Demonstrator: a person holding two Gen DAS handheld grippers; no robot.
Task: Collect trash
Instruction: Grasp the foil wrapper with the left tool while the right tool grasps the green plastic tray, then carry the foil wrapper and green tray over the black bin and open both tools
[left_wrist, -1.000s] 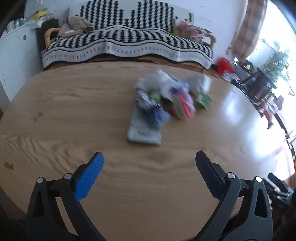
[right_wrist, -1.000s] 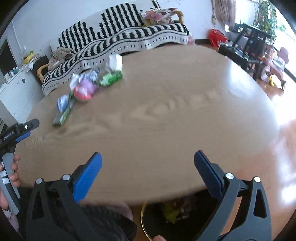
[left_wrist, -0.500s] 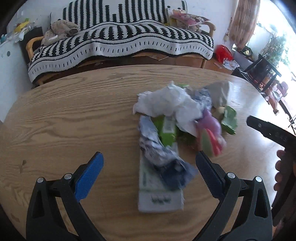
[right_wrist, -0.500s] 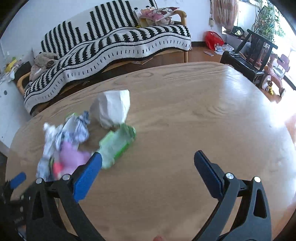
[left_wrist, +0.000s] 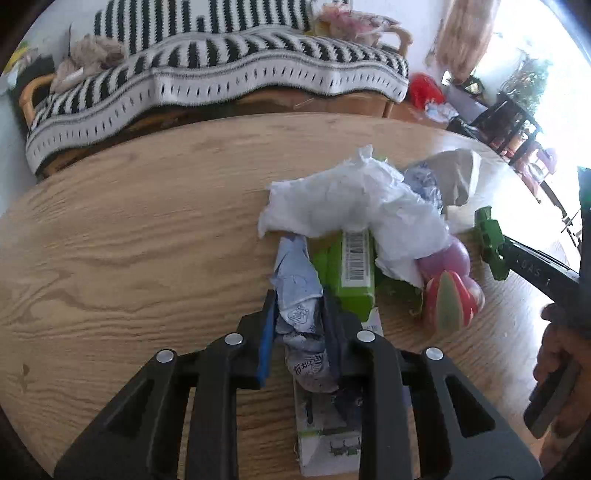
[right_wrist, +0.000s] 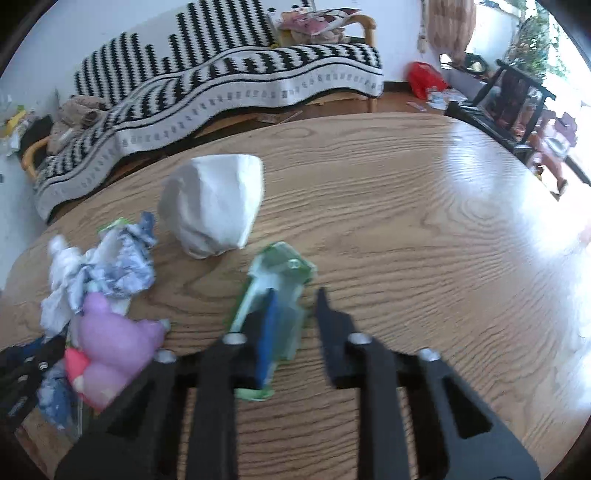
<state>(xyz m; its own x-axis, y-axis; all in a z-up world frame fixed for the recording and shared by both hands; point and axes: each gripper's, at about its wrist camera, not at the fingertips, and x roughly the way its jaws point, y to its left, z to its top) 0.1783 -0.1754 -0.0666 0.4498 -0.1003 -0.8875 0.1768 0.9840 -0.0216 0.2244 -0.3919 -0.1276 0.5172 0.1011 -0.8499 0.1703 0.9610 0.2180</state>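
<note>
A pile of trash lies on the round wooden table (left_wrist: 129, 236). My left gripper (left_wrist: 299, 314) is shut on a crumpled blue-and-white wrapper (left_wrist: 297, 295) at the near end of the pile. Beside it lie a green box (left_wrist: 354, 273), white tissue (left_wrist: 351, 199) and a pink and purple toy (left_wrist: 450, 288). My right gripper (right_wrist: 295, 310) is nearly closed around a flat green wrapper (right_wrist: 275, 295) on the table; its jaws stand a little apart. The right gripper also shows in the left wrist view (left_wrist: 491, 243).
A white paper bag (right_wrist: 214, 203) stands behind the green wrapper. A white flat box (left_wrist: 325, 435) lies under the left gripper. A sofa with a striped blanket (left_wrist: 221, 66) is behind the table. Chairs (right_wrist: 517, 96) stand at the right.
Both grippers have moved forward into the pile and closed: the left onto the blue-and-white wrapper, the right around the green wrapper. Both were wide open before.
</note>
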